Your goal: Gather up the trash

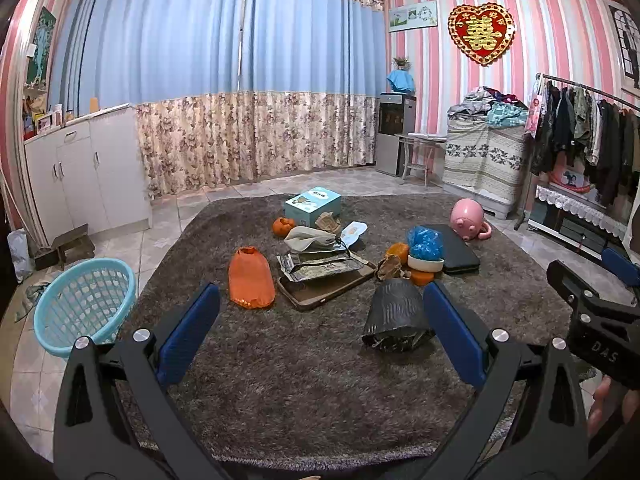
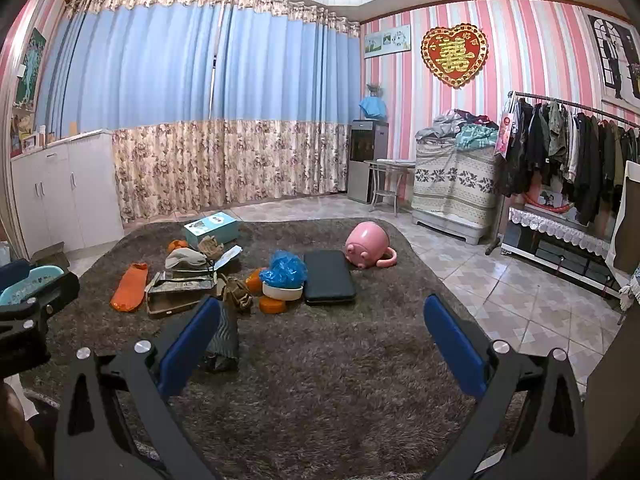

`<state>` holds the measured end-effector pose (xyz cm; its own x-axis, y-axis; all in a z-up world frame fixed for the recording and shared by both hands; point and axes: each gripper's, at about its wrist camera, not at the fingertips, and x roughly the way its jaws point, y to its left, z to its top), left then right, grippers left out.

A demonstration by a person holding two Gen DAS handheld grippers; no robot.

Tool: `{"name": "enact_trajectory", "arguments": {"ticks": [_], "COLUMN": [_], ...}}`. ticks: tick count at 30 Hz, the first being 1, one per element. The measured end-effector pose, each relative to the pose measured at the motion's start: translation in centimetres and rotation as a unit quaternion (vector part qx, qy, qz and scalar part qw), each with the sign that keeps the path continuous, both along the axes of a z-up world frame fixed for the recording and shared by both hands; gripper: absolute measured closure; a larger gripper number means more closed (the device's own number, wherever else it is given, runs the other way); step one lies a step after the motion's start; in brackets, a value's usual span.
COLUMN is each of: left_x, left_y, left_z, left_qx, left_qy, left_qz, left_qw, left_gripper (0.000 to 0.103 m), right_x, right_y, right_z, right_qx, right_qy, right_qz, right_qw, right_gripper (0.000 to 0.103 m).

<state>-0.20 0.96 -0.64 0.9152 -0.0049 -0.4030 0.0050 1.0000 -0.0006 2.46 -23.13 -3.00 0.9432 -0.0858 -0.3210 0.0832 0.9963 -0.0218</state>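
Both sets of fingers wide, empty: left gripper (image 1: 320, 332), right gripper (image 2: 320, 344). Black crumpled bag (image 1: 396, 316) lower centre may slip when pinched. Trash pile mid-frame; basket (image 1: 86, 300) far left, long carry risks drops.

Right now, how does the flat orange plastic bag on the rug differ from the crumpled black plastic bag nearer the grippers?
The orange plastic bag lies flat and smooth; the black plastic bag bulges upward, wrinkled and ridged. The orange one sits left of the brown tray, toward the light blue basket; the black one sits to the tray's right, close to the left gripper's right finger. Both rest loose on the brown shag rug, ungripped.
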Motion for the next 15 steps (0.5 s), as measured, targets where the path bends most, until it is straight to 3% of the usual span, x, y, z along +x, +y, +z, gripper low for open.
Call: {"name": "enact_trajectory", "arguments": {"ticks": [15], "left_x": [0.12], "left_y": [-0.08], "left_z": [-0.42], "left_qx": [-0.006], "left_qy": [0.001], "left_qz": [-0.006], "left_qw": [1.0], "left_gripper": [0.005], "right_x": [0.02], "right_y": [0.16], "right_z": [0.09], "right_qx": [-0.001], "right_qy": [-0.005], "right_qz": [-0.003], "right_qw": [1.0], "right_gripper": [0.004]}}
